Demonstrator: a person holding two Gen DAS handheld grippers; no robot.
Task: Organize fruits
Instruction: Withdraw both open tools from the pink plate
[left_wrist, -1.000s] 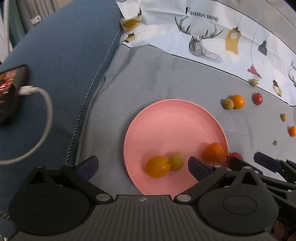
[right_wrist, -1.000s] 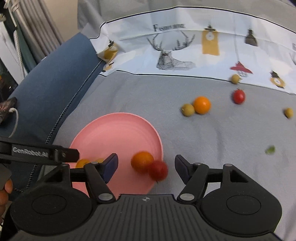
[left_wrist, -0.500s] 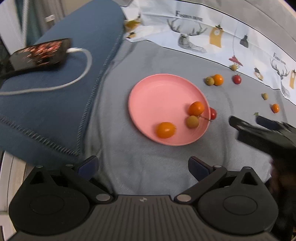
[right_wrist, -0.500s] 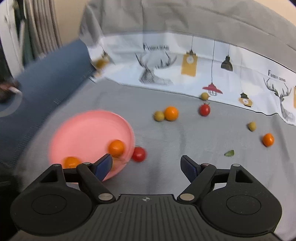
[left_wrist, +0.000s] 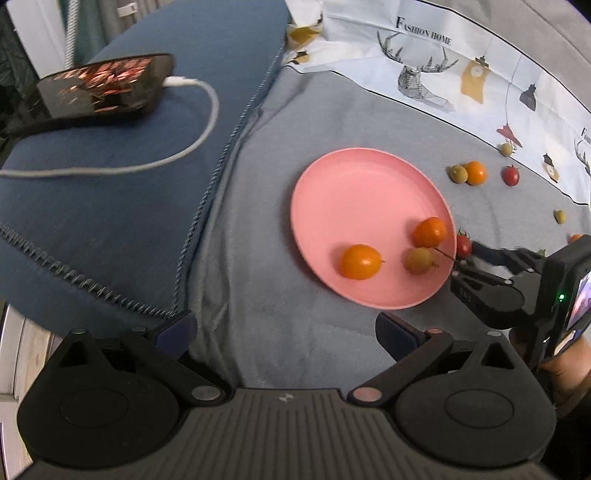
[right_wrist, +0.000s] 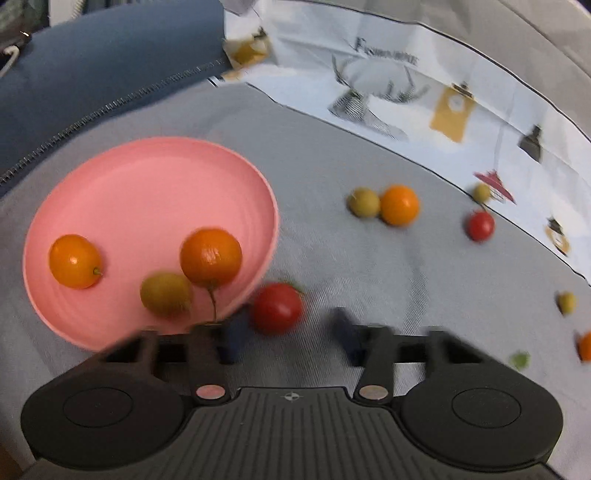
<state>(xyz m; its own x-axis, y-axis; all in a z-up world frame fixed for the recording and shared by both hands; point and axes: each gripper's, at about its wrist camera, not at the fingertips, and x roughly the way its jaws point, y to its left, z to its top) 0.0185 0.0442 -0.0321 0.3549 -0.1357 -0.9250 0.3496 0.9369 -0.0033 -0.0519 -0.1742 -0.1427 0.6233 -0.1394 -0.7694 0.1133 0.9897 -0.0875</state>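
Readable text: "FASHION HOME" printed on the white cloth (left_wrist: 436, 74) along the far edge of the bed, next to a deer drawing; sharp in the left view, smeared in the right view. A second copy is cut off at the right frame edge, only the first letter shows.

Left gripper (left_wrist: 284, 330): jaws wide apart, nothing between them, hanging over bare grey sheet (left_wrist: 295, 122) short of the pink plate (left_wrist: 354, 184).

Right gripper (right_wrist: 286, 334): jaws closing. The red tomato (right_wrist: 277, 308) sits on the sheet just outside the plate rim, by the left finger; the right finger is clearly off it. I can't tell if the left one touches, both tips are motion-blurred. In the left view the gripper body hides most of that tomato.

On the plate: two orange fruits (right_wrist: 75, 261) (right_wrist: 210, 256) and one green one (right_wrist: 166, 293), grouped at the near-right side. A thin stem runs from the second orange fruit over the rim.

Loose on the sheet toward the far right: a green and an orange fruit touching (right_wrist: 384, 205), another red tomato (right_wrist: 480, 226), small green ones; the rightmost orange one is cut by the frame.

Left view only: a phone (left_wrist: 107, 88) with a white cable (left_wrist: 199, 136) on the blue blanket (left_wrist: 110, 206); I can't read its screen. The right view only catches a bit of cable in its corner.
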